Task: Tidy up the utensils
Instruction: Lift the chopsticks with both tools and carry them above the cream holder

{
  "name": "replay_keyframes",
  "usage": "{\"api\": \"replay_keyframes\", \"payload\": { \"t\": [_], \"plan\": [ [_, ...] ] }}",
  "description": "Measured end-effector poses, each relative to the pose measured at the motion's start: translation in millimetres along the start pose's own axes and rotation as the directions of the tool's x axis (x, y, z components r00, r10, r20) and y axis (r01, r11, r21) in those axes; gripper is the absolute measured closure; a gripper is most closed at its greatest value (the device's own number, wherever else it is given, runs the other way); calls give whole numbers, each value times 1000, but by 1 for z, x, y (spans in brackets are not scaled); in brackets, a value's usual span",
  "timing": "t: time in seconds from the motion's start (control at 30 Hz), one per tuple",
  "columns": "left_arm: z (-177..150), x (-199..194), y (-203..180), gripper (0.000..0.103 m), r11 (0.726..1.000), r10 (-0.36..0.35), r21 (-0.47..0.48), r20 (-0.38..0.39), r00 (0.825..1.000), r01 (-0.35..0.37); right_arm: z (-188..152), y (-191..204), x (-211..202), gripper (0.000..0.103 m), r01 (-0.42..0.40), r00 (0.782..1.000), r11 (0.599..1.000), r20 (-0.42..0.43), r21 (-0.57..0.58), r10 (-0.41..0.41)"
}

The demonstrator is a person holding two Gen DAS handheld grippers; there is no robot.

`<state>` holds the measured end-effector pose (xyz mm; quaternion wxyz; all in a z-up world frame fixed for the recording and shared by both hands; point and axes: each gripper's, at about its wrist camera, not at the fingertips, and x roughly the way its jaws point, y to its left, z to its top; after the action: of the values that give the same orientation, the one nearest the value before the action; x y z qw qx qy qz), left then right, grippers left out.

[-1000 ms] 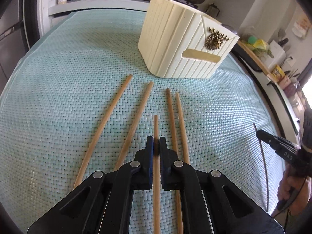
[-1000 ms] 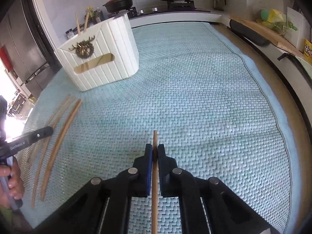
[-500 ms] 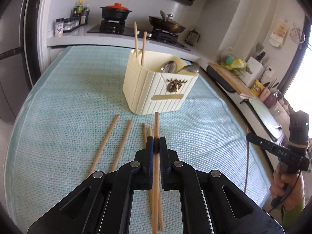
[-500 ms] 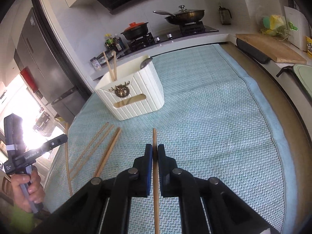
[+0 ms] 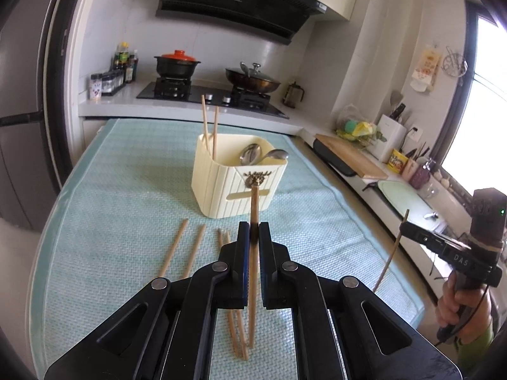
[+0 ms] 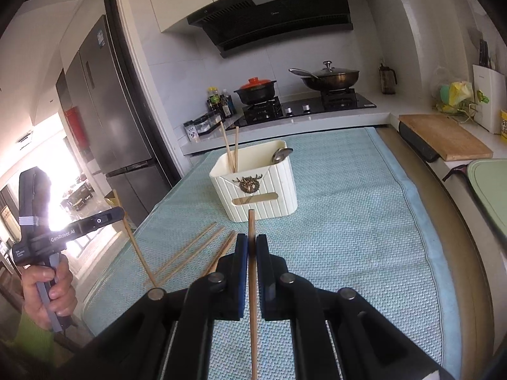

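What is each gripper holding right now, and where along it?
Each holds one wooden chopstick. The left gripper pinches its chopstick roughly mid-length. The right gripper pinches its chopstick near the far end.

A home kitchen: gas hob (image 5: 209, 93) with pots, range hood (image 6: 272, 9), fridge (image 6: 104, 101), chopping board (image 6: 443, 141).

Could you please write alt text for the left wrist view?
The left claw grips one chopstick, lifted above a teal mat and pointing at a cream holder with two chopsticks and spoons. Four chopsticks lie below.
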<state>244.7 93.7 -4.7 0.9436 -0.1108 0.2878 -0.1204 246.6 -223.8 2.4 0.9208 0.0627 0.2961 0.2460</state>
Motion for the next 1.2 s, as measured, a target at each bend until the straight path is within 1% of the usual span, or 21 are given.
{"api": "replay_keyframes", "payload": {
  "t": [0.17, 0.37, 0.67, 0.97, 1.2],
  "plan": [
    [1, -9, -1, 100, 1000, -11, 0, 19, 1000, 11, 4, 16, -14, 97, 12, 999, 999, 40, -48, -10],
    [3, -19, -2, 100, 1000, -15, -3, 41, 999, 15, 9, 25, -22, 97, 23, 997, 997, 71, -73, -18],
    [19, -32, -9, 100, 1000, -24, 15, 78, 997, 23, 22, 36, -27, 97, 24, 994, 993, 107, -114, -11],
    [48, -40, -16, 100, 999, -34, 32, 140, 990, 29, 46, 44, -29, 97, 26, 988, 989, 154, -146, -3],
    [81, -38, -16, 100, 999, -33, 34, 183, 983, 27, 76, 48, -21, 97, 37, 981, 984, 192, -172, -3]
  ]
}}
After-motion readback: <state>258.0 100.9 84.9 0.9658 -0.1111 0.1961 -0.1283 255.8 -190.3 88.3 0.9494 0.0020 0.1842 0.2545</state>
